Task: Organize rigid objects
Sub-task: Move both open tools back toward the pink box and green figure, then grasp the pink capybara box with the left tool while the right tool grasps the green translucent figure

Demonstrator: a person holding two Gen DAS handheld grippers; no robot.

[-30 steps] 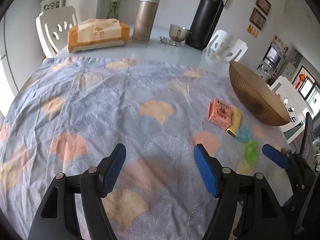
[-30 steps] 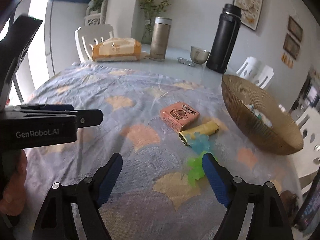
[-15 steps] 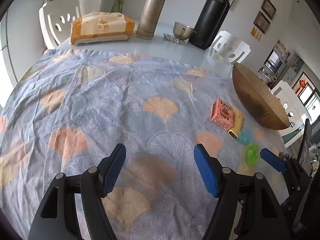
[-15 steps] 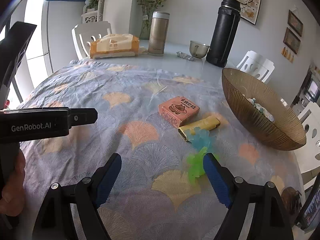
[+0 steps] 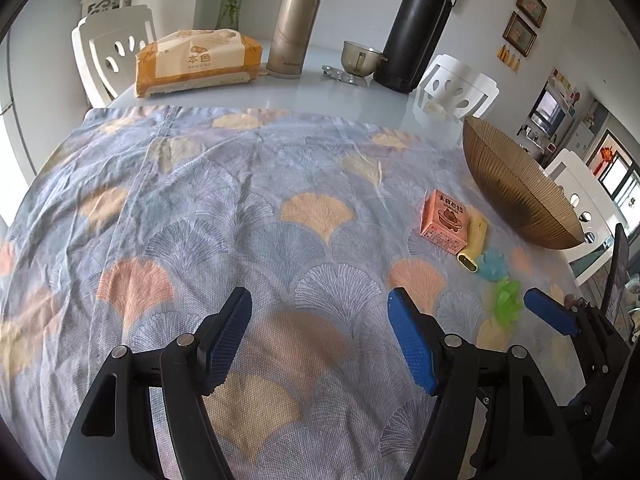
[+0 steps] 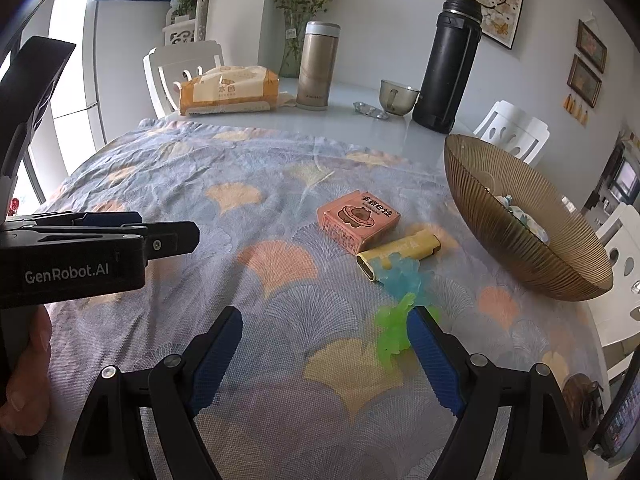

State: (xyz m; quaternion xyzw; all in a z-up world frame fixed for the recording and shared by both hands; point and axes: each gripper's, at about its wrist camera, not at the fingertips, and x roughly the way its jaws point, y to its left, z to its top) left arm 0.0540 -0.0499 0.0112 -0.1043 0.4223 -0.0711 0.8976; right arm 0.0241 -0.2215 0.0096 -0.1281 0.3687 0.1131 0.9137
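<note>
On the patterned cloth [image 5: 240,208] lie a pink box [image 6: 359,218], a yellow tube [image 6: 400,250], a pale blue translucent toy [image 6: 406,276] and a green translucent toy [image 6: 394,330]. My right gripper [image 6: 324,324] hovers open over the cloth; the green toy lies just inside its right fingertip, untouched. My left gripper [image 5: 320,308] stands open over bare cloth, well left of the pink box [image 5: 444,220], the tube [image 5: 474,242] and the green toy [image 5: 508,302]. The right gripper's fingertip [image 5: 550,316] shows beside the green toy.
A ribbed brown bowl [image 6: 520,248] holding several small things stands at the right. At the table's far end are a tissue pack [image 5: 196,62], a gold flask [image 5: 294,32], a metal cup [image 5: 360,58] and a tall black flask [image 5: 418,28]. White chairs ring the table.
</note>
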